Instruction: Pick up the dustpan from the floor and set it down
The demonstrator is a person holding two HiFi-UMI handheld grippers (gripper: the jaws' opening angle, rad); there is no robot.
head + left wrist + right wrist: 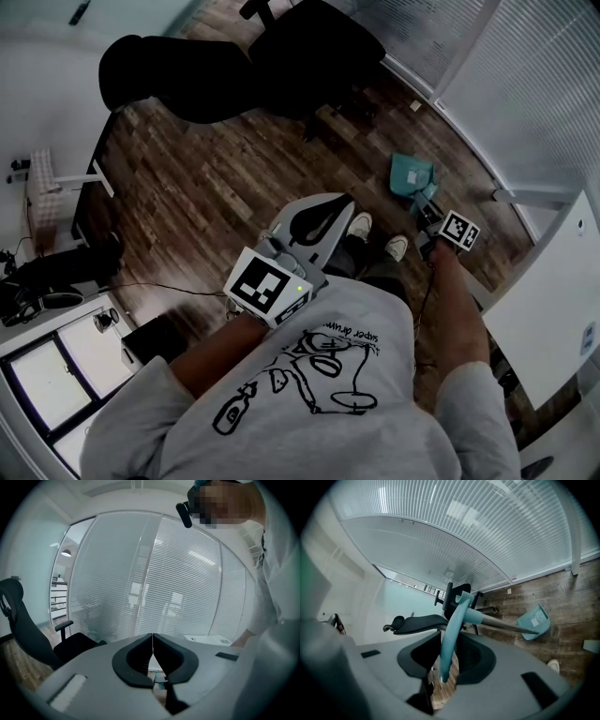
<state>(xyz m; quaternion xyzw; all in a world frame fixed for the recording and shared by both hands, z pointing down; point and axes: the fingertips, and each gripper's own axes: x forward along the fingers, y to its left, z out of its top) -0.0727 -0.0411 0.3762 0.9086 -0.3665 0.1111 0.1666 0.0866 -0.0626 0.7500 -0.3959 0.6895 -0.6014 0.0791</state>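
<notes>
We have our right gripper (pixel 450 662) clamped partway closed on the curved teal handle (pixel 451 634) of the teal plastic long-handled dustpan (pixel 412 173). In the head view its pan shows at about eleven o'clock from that gripper, over the dark wooden plank floor (pixel 197 187); we cannot tell whether it touches. Our left gripper (pixel 152 654), at nine o'clock of the right, has its jaws pressed together on nothing. A black office chair (pixel 309 47) stands at twelve o'clock.

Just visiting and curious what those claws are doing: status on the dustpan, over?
Left gripper shut, empty. Right gripper shut on dustpan by its teal handle. Pan end low at wood floor, contact unclear. Office chair apart, beyond it.
</notes>
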